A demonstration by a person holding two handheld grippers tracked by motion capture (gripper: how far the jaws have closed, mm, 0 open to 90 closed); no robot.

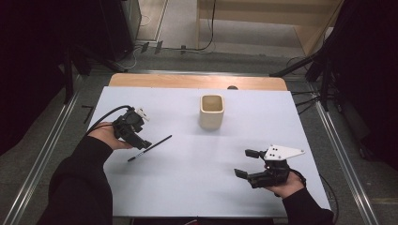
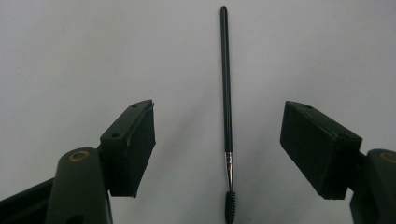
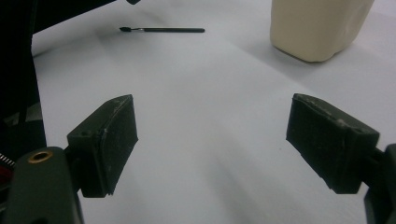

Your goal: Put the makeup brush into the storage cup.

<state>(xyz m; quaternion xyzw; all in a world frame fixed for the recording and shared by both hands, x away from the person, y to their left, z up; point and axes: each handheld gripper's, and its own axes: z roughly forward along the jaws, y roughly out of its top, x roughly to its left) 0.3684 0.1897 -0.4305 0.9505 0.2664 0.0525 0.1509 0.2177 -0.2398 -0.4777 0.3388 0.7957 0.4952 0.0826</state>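
The table (image 1: 187, 187), a pale sheet over a wooden top, carries little: a cream cup (image 1: 211, 111) standing upright toward the far middle, and a thin black brush (image 1: 150, 148) lying flat on the near-left part, well apart from the cup. The left gripper (image 1: 141, 141) hangs just over the brush with its jaws spread wide; in the left gripper view the brush (image 2: 227, 112) runs lengthwise between the two pads, bristle end nearest the camera, touching neither. The right gripper (image 1: 248, 163) rests near the right edge, also spread and holding nothing, with the cup (image 3: 317, 25) and the brush (image 3: 161, 30) far ahead of it. The step in hand looks like picking up the brush, likely to stand it in the cup. To do it well, I would lower the left gripper until the pads almost meet the table, keep the handle centred between them, and close on the handle above the metal ferrule rather than on the bristles, since so thin a stick may roll or slip out sideways. The cup's inside is hard to read from above, its top is cut off in the right gripper view, and the brush tip runs off the bottom of the left gripper view.
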